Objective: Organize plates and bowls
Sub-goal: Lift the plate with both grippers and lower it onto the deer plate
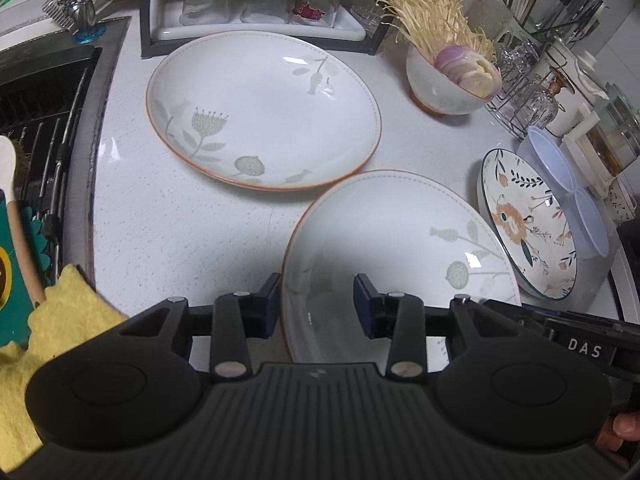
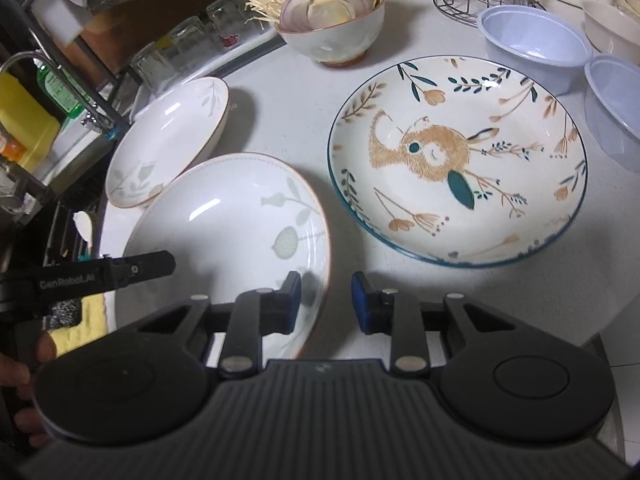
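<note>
Two white plates with green leaf prints and brown rims lie on the counter. The far plate (image 1: 262, 108) (image 2: 168, 140) lies flat. The near plate (image 1: 400, 256) (image 2: 224, 240) has its far edge resting over the far plate's rim. My left gripper (image 1: 316, 304) is open, its fingers astride the near plate's left rim. My right gripper (image 2: 326, 300) is open, astride the same plate's right rim. A rabbit-print plate (image 2: 456, 160) (image 1: 528, 224) with a blue rim lies to the right.
A bowl of enoki mushrooms and sliced onion (image 1: 452, 80) (image 2: 332, 28) stands behind. Two pale blue plastic bowls (image 2: 536, 40) sit at the far right. A glass rack (image 1: 256, 4) stands at the back, a sink (image 1: 36, 128) at the left, a yellow cloth (image 1: 60, 332) near it.
</note>
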`<act>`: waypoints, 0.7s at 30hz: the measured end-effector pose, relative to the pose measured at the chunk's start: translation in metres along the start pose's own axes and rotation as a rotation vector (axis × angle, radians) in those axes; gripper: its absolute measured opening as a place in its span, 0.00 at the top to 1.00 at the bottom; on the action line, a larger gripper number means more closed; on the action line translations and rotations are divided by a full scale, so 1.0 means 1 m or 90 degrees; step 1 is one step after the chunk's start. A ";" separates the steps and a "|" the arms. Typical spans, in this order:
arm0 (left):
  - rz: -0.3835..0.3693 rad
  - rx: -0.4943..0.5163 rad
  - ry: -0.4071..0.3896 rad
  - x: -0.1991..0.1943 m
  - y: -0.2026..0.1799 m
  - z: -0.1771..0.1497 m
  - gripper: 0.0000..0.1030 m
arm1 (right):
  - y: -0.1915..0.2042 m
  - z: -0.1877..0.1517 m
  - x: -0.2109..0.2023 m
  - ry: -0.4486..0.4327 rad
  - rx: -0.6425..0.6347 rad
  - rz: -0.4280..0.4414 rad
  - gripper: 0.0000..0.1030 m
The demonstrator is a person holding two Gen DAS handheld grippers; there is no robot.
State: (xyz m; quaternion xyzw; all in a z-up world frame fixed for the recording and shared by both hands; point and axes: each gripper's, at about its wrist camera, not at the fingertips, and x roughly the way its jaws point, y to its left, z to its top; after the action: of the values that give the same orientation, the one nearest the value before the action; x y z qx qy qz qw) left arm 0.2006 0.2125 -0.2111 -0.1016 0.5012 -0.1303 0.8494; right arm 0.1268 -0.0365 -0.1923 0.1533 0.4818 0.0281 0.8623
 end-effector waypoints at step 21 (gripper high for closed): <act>-0.047 0.032 0.030 -0.008 -0.002 0.021 0.59 | -0.004 0.011 -0.006 0.003 0.014 0.045 0.77</act>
State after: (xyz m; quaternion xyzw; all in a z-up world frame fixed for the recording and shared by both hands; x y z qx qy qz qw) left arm 0.2148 0.2135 -0.1942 -0.0957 0.5133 -0.1764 0.8344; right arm 0.1328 -0.0438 -0.1833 0.1793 0.4786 0.0538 0.8578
